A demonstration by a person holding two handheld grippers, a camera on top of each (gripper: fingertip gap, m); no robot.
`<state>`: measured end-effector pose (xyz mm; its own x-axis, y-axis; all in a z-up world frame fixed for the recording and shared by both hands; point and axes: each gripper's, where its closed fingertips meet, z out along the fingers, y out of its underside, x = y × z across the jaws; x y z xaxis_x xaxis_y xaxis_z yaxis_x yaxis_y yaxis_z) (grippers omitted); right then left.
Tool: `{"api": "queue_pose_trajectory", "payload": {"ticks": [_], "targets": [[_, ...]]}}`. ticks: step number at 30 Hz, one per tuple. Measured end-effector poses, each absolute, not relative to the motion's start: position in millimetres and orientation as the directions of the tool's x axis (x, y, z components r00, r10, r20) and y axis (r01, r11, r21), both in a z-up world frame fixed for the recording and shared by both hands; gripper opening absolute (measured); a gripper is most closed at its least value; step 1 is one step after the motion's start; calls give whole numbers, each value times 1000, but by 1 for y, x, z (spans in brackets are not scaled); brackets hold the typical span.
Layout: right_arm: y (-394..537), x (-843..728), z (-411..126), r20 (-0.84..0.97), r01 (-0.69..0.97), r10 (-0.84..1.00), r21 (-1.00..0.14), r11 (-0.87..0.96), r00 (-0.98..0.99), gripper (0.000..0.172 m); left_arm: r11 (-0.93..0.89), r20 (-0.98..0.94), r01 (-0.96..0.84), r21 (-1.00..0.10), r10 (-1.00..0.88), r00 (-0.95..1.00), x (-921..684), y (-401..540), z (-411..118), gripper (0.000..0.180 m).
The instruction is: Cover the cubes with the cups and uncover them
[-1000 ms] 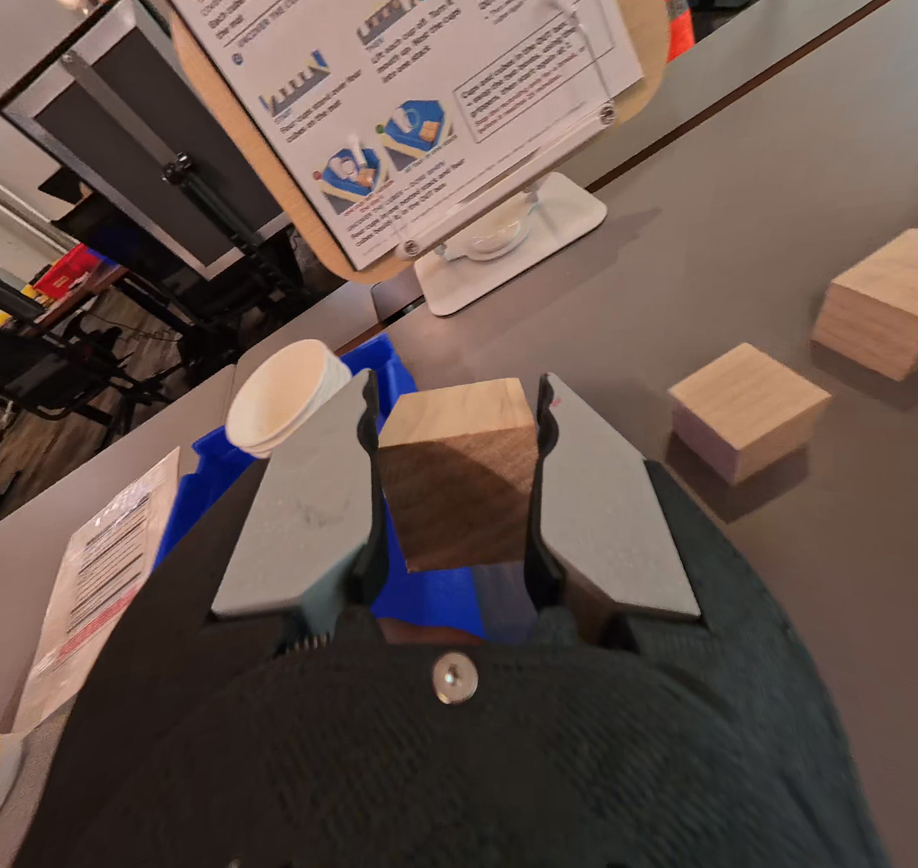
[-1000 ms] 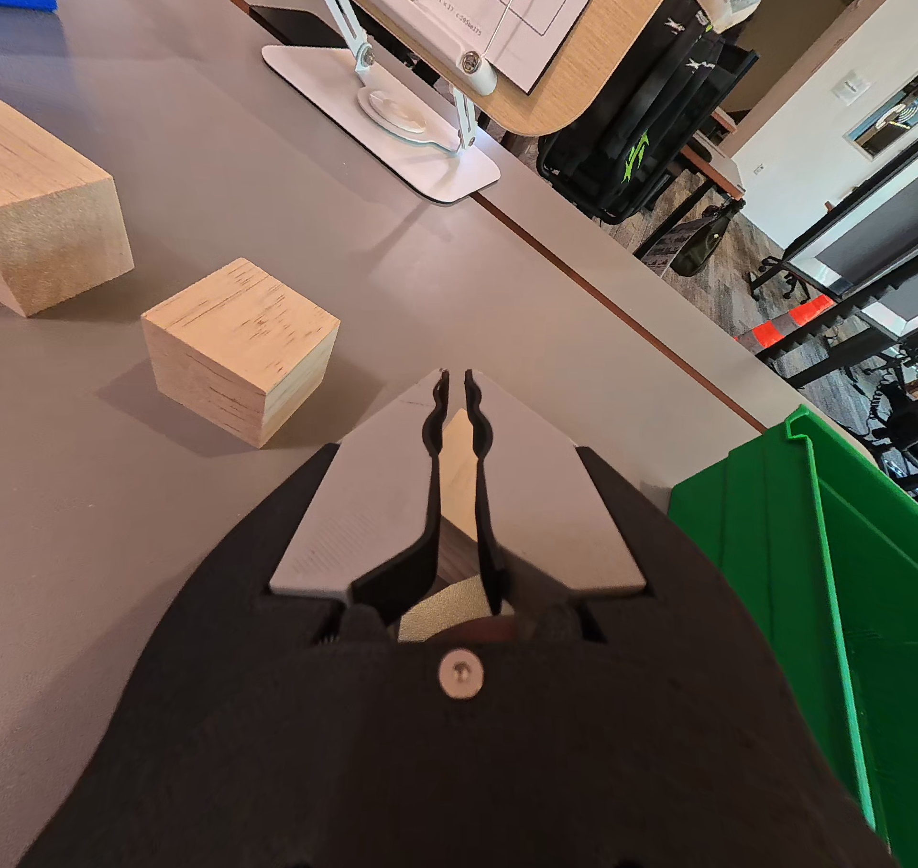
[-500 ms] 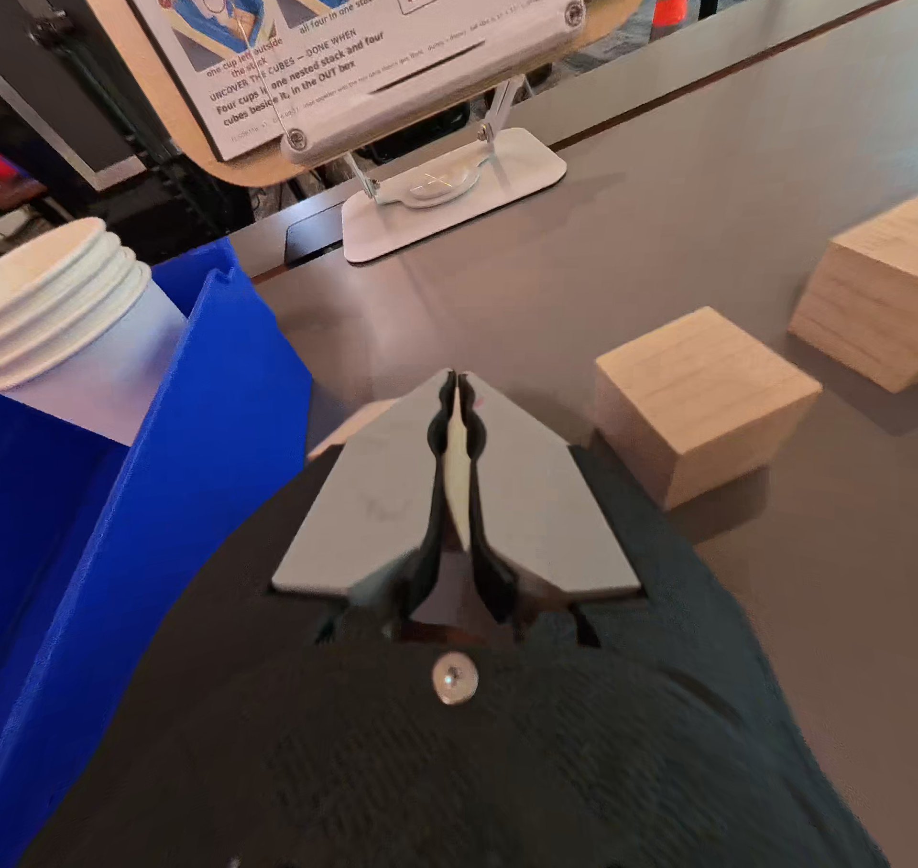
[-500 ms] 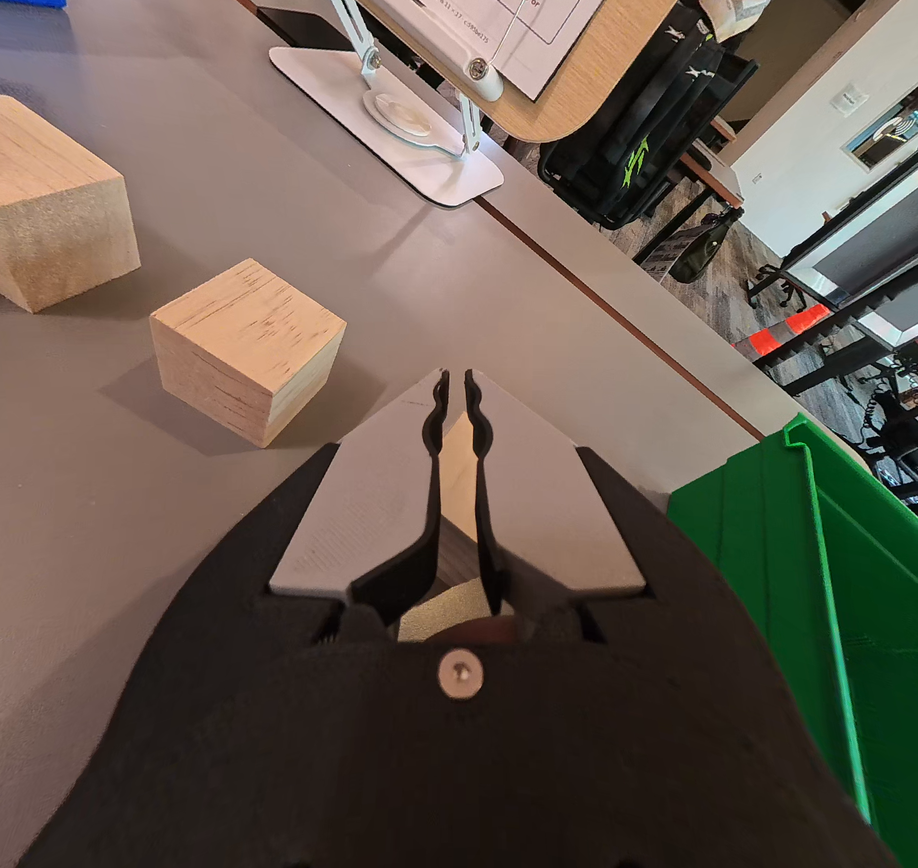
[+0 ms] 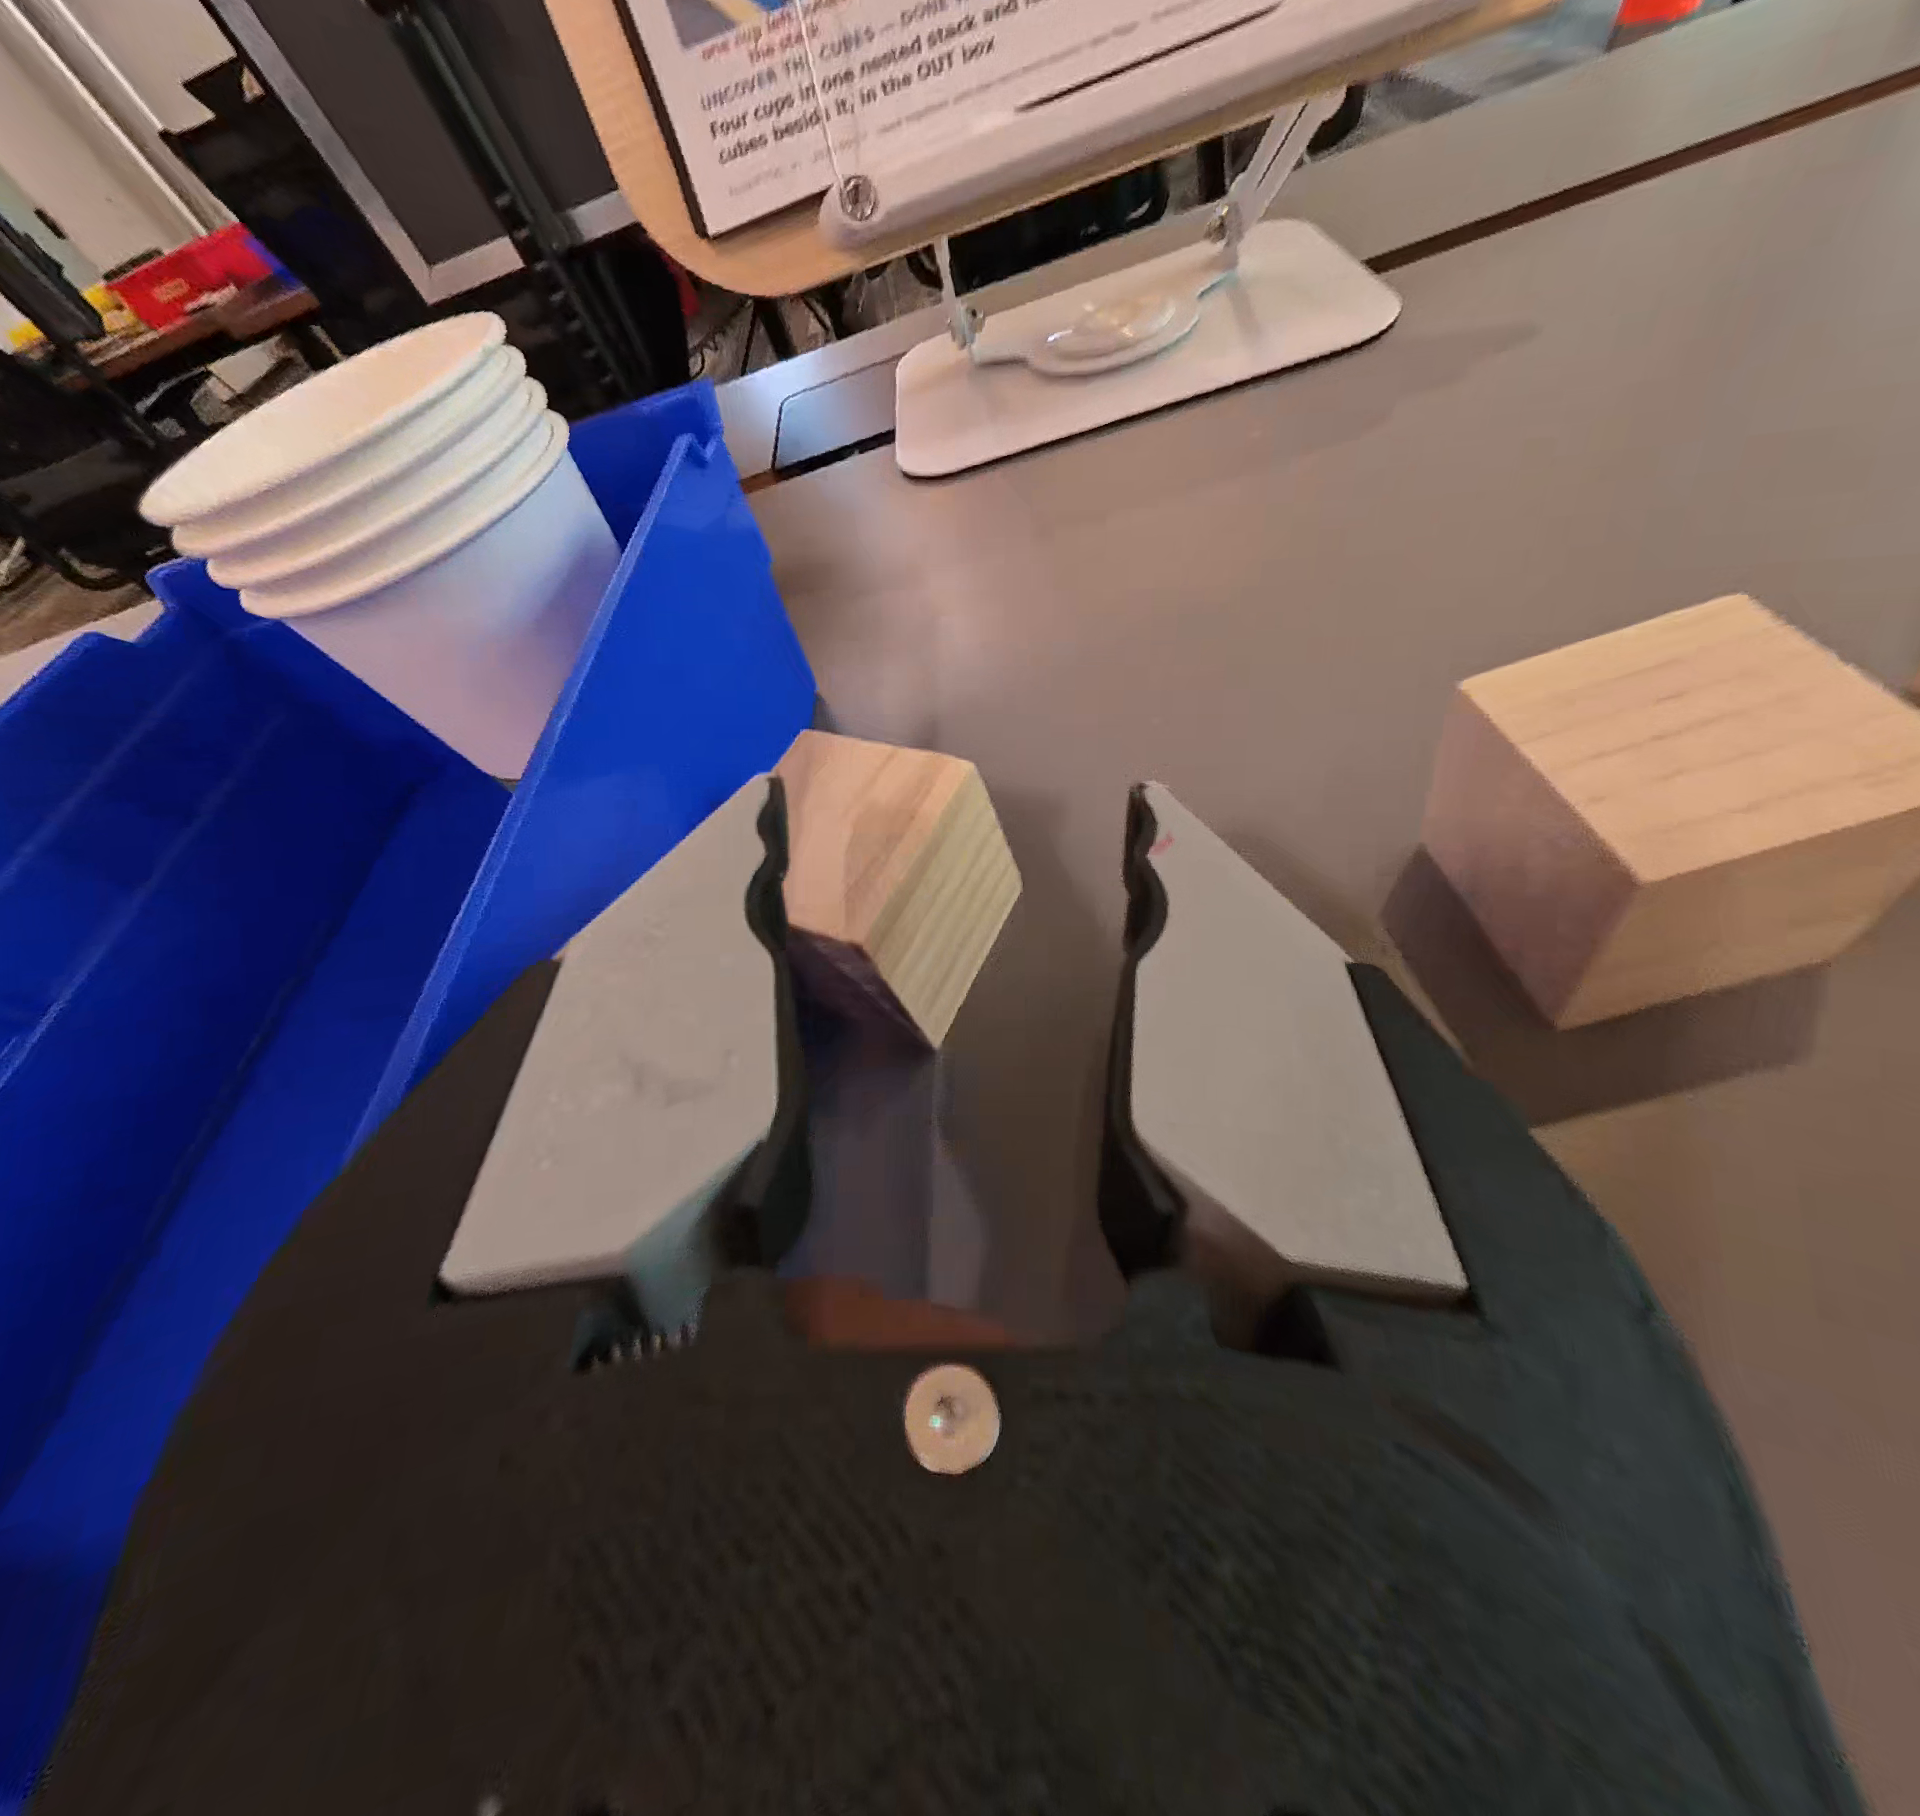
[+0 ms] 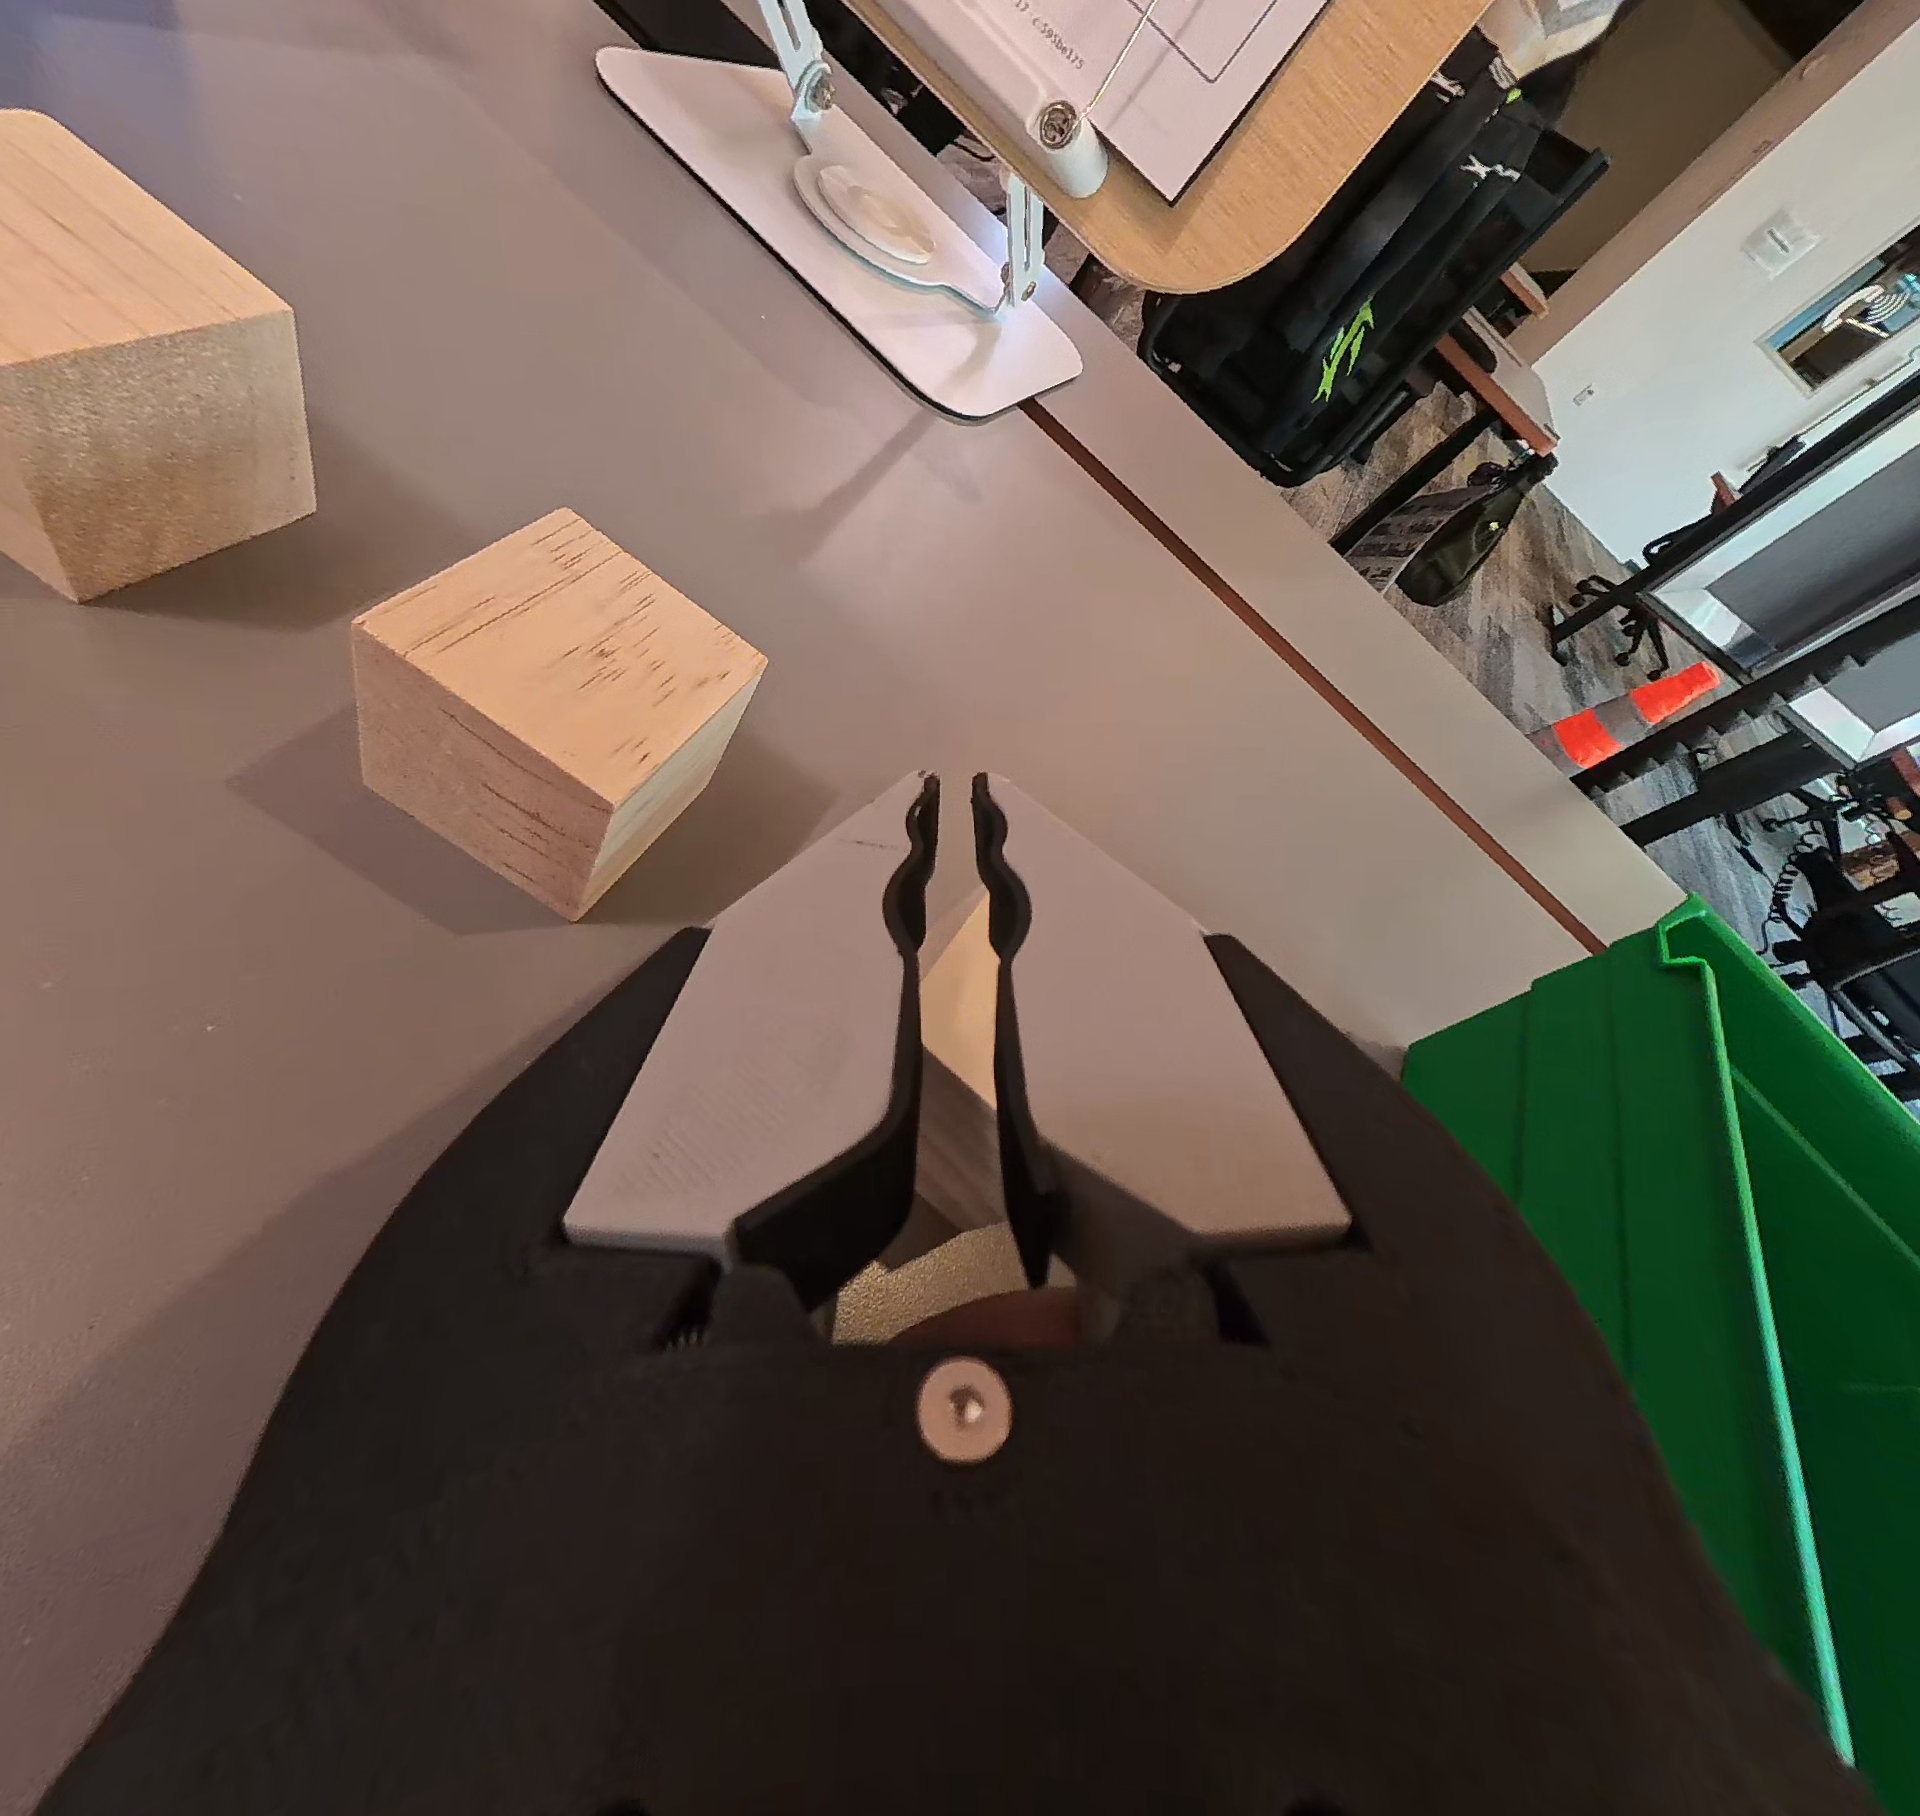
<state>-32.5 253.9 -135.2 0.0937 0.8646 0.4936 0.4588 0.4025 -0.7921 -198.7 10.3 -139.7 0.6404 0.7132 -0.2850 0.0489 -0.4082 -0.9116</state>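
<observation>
**Cubes laid out, no cup yet placed**

The task looks to be at its early stage. Wooden cubes sit bare on the grey surface (image 5: 1299, 623), and none is covered. The white paper cups (image 5: 384, 540) are all nested in one stack, upright in the blue bin (image 5: 644, 686) at the left edge of the surface. Covering each cube and then uncovering it is all left to do, as far as these views show.

The left gripper (image 5: 951, 831) has its jaws wide apart. A small wooden cube (image 5: 904, 862) rests on the surface between them, close against the left pad and well clear of the right one, so it is not gripped. A second cube (image 5: 1662, 800) lies to the right, apart from the jaws, and the cup stack stands ahead and to the left, beyond the bin wall.

The right gripper (image 6: 951, 790) has its jaws nearly closed, with only a thin slit between the tips and nothing held there. A pale wooden cube (image 6: 961, 1039) shows through the slit, lying on the surface beneath. A cube (image 6: 551, 696) sits just left of the jaws, another cube (image 6: 135, 353) farther left, and a green bin (image 6: 1683, 1195) stands to the right
</observation>
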Motion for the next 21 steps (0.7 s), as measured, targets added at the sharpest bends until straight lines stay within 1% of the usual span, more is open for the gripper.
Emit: {"api": "queue_pose_trajectory", "payload": {"ticks": [1, 4, 6, 8, 11, 13, 14, 15, 16, 17, 19, 21], "targets": [[254, -33, -135, 495, 459, 864, -792, 404, 93, 3, -419, -291, 52, -907, 711, 640, -200, 9, -141, 69], [252, -33, -136, 503, 459, 860, -787, 413, 88, 3, -456, -307, 65, -888, 691, 654, -205, 13, -148, 70], [251, -33, -136, 508, 459, 857, -783, 419, 85, 3, -526, -339, 88, -846, 657, 673, -210, 16, -160, 72], [251, -33, -137, 511, 460, 855, -781, 422, 83, 3, -602, -388, 90, -793, 614, 688, -215, 18, -172, 83], [252, -33, -135, 510, 457, 856, -784, 420, 88, 3, -655, -452, 67, -753, 588, 671, -213, 16, -177, 88], [252, -33, -133, 508, 452, 857, -788, 418, 93, 3, -655, -448, 77, -752, 593, 669, -203, 14, -177, 92], [253, -32, -132, 507, 449, 857, -790, 417, 95, 3, -639, -431, 77, -765, 598, 676, -195, 14, -175, 90], [253, -32, -131, 506, 448, 857, -791, 417, 96, 3, -612, -407, 72, -788, 604, 685, -188, 15, -172, 82], [253, -32, -131, 506, 447, 857, -792, 417, 97, 3, -572, -379, 56, -818, 611, 695, -180, 17, -165, 67], [252, -32, -131, 506, 447, 857, -791, 417, 96, 3, -521, -357, 39, -853, 636, 685, -176, 17, -156, 61], [251, -33, -131, 508, 447, 856, -790, 420, 92, 3, -441, -323, 12, -897, 675, 664, -172, 12, -141, 60], [250, -33, -133, 514, 449, 854, -785, 427, 87, 3, -415, -291, 39, -909, 699, 653, -176, 8, -140, 64]]}}
